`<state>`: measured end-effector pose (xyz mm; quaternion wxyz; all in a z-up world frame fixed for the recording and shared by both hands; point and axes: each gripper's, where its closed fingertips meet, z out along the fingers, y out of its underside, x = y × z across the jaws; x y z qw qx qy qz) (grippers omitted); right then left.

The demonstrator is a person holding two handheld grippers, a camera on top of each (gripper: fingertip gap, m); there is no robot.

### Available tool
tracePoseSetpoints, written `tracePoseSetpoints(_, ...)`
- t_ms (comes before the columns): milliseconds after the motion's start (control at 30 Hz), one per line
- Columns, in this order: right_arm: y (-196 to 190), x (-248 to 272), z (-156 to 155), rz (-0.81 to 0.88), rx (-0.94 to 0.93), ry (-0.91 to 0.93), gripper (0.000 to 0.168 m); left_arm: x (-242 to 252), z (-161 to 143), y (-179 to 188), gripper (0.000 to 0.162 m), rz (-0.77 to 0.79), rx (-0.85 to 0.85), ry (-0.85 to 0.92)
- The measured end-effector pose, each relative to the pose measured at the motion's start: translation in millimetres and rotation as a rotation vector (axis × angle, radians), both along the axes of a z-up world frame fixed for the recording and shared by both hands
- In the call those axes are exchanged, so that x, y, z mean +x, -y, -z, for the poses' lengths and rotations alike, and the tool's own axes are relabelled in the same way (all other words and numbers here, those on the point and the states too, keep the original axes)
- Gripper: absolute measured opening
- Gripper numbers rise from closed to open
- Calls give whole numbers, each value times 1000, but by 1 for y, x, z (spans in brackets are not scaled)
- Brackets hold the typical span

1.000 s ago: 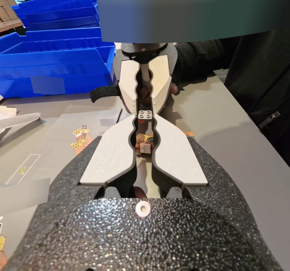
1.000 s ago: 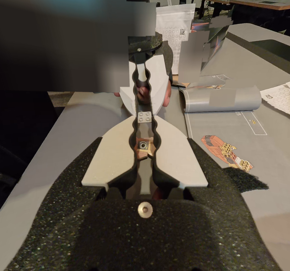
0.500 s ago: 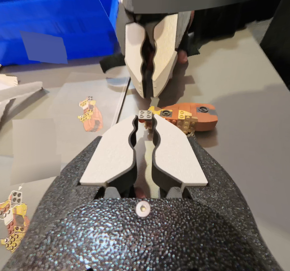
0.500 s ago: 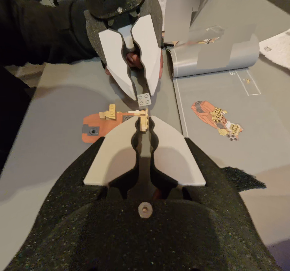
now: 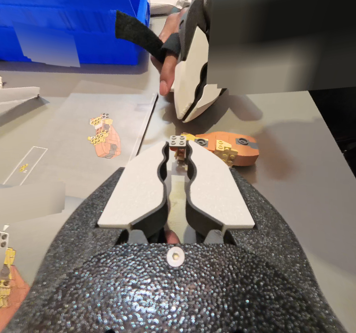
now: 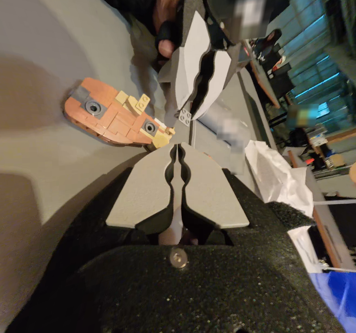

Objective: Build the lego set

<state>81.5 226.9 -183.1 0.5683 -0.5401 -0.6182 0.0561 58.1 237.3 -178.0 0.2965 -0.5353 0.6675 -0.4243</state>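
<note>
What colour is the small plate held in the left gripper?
Light grey plate, clearest in the left wrist view.

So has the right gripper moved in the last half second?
Yes. The right gripper has rolled sideways and slipped off the tan end of the lego model, toward the edge of the booklet; its tips were on that end before.

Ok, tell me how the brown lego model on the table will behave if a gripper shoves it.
The brown lego model lies flat on the smooth grey table, so it probably slides rather than tips. The small tan pieces sticking up could snap off. It looks light.
</note>
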Motion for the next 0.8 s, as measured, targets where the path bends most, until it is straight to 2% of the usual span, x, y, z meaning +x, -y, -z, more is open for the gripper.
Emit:
tracePoseSetpoints(133,-4,-6,-2,-30,135,16,11,0,2,2,16,16,-38,-25)
tracePoseSetpoints(333,-8,-8,-10,-37,200,-31,26,7,4,2,16,38,-46,-43)
tracePoseSetpoints(500,-7,-9,-7,-45,278,12,38,8,4,2,15,45,-62,-48)
tracePoseSetpoints(800,-8,-10,-11,-45,358,11,40,10,5,2,15,70,-46,-48)
